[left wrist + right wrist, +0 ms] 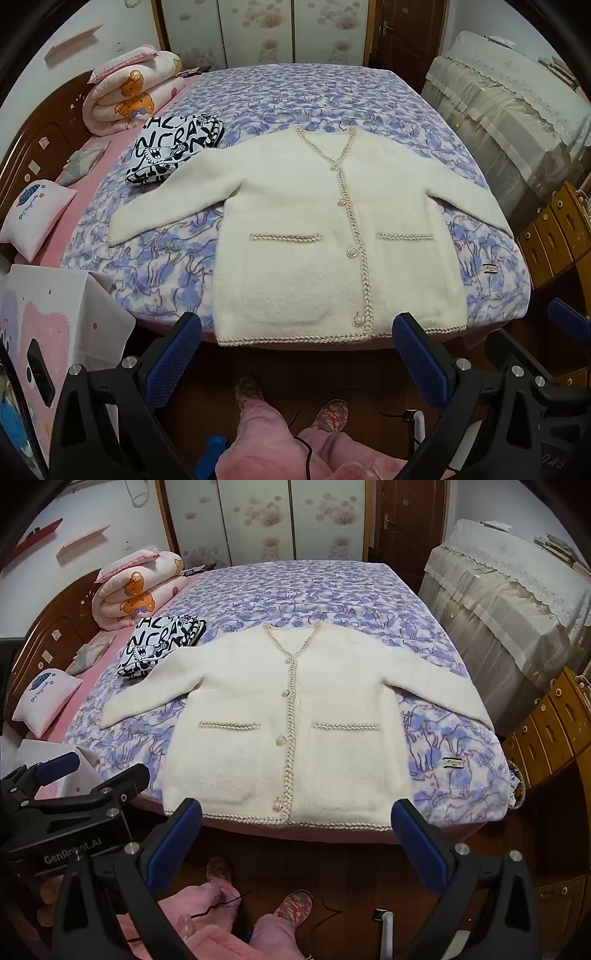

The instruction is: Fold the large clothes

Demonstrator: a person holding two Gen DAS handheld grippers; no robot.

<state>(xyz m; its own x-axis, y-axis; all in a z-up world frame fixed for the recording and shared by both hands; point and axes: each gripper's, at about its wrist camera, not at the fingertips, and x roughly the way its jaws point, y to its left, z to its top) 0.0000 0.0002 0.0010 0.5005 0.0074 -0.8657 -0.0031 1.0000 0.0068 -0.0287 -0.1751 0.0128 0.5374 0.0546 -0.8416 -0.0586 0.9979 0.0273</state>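
Fuzzy white cardigan (332, 236) spread flat and buttoned on the blue blanket (295, 92), front up, both sleeves out to the sides. Not folded at all yet. 1 black-and-white garment (173, 151) folded already, touching the sleeve on the picture's left. Left gripper (295, 354) and right gripper (295, 834) wide open, empty, near the hem. Still to do: sleeves in, then body over.

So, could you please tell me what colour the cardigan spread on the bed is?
Cream white cardigan with beige braided trim, clearest in the left wrist view.
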